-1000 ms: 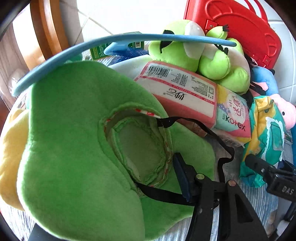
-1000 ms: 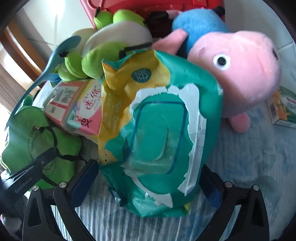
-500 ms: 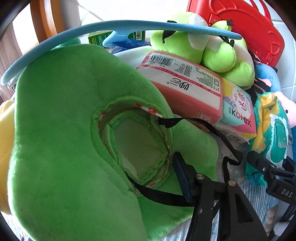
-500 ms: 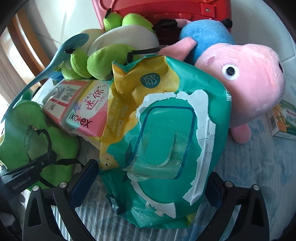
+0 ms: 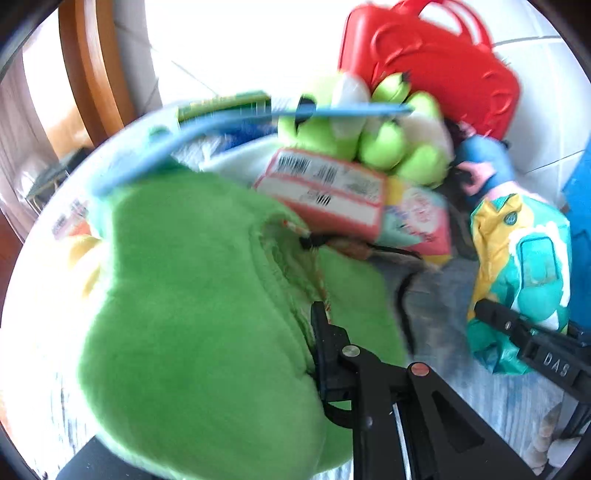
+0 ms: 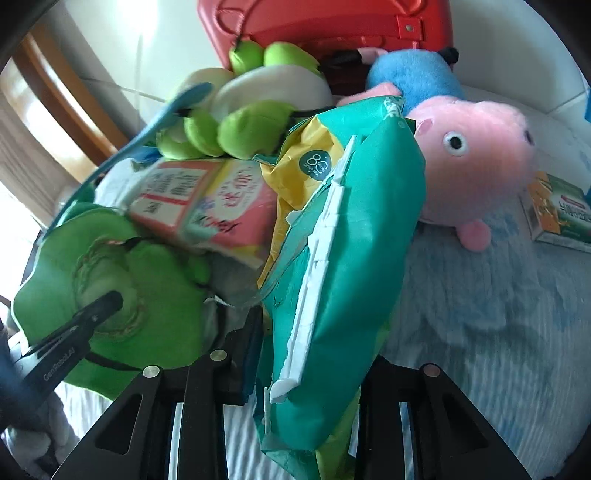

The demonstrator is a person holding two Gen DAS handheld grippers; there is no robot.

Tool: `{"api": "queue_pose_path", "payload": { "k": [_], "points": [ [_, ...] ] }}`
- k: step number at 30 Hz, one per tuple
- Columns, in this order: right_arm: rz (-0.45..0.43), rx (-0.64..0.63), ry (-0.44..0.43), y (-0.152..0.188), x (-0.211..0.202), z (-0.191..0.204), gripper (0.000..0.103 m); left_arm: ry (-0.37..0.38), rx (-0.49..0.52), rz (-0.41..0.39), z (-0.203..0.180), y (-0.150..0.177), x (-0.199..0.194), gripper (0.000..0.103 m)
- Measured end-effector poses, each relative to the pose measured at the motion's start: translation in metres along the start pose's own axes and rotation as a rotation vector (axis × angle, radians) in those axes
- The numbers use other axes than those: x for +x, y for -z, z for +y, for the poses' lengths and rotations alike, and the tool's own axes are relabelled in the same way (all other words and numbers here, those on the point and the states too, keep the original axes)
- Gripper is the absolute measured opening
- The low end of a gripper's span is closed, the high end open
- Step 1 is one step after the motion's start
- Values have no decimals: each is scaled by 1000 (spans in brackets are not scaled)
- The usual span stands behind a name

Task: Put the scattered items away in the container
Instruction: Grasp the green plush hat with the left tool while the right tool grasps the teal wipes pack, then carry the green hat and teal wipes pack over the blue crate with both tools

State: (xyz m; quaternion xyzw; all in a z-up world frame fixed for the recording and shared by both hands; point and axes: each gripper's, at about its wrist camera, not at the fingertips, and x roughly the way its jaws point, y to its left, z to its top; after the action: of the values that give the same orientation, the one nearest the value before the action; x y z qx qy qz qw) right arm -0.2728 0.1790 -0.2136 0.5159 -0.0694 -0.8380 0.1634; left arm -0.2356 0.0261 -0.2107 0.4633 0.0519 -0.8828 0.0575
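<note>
A big green plush hat (image 5: 192,314) with a black strap fills the left wrist view. My left gripper (image 5: 314,332) is closing, and its one visible finger presses into the hat's fold; the other finger is hidden under the plush. In the right wrist view a teal and yellow wet-wipes pack (image 6: 343,258) stands squeezed narrow between the pads of my right gripper (image 6: 314,358), whose jaws are closing on it. A red plastic case (image 6: 332,29) stands at the back behind the pile.
A light green frog plush (image 5: 369,129), a pink pad pack (image 6: 221,206) and a long blue plastic piece (image 5: 221,122) lie heaped before the case. A pink pig plush (image 6: 472,155) and a green-orange box (image 6: 557,210) lie right on the blue-white cloth (image 6: 480,332).
Both grippers went from open around their things to shut. The wipes pack is now crushed narrow, the green hat is pinched, and both have risen a little.
</note>
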Motion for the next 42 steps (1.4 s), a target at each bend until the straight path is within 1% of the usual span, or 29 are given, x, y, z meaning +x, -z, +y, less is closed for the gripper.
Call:
{"api": "queue_pose_path", "payload": {
  "k": [2,5,8,12,15,16,18,21,23,24,26,29,36,39,42],
  "points": [
    [-20,-5,-14,7,-22,5,30,1,13,-45,-7,3,-28,15],
    [-63,-15,-35,21,-60,4,30,-5,40,-125,-19,-5,-64,15],
    [-125,-41,-53,29,-95,23,30,-5,52,-192,-23,-6,-108,15],
    [-201,-73,-76,45,-153,35,30,-16,73,-251,-34,1,-157,15],
    [-238,-93,-86,54,-185,41,30,-22,81,-279,-43,11,-184,15],
    [-245,-97,-87,60,-199,37,30,-23,84,-282,-45,15,-191,15],
    [-254,-105,-84,60,-201,48,30,-19,88,-287,-49,23,-203,15],
    [-261,-118,-78,69,-217,49,30,-6,90,-293,-51,36,-219,15],
    [-272,-121,-73,78,-216,53,30,7,101,-298,-50,43,-230,15],
    [-280,-119,-67,85,-216,52,30,18,107,-300,-50,46,-234,15],
    [-296,-113,-53,88,-224,51,30,48,121,-313,-48,51,-243,15],
    [-337,-100,-12,97,-243,61,30,95,137,-329,-40,57,-253,15],
    [-385,-78,74,95,-262,80,30,174,142,-341,-21,68,-263,15],
    [-415,-76,110,103,-281,83,30,200,161,-353,-27,69,-268,15],
    [-459,-57,130,105,-301,77,30,231,189,-376,-40,69,-280,15]
  ]
}}
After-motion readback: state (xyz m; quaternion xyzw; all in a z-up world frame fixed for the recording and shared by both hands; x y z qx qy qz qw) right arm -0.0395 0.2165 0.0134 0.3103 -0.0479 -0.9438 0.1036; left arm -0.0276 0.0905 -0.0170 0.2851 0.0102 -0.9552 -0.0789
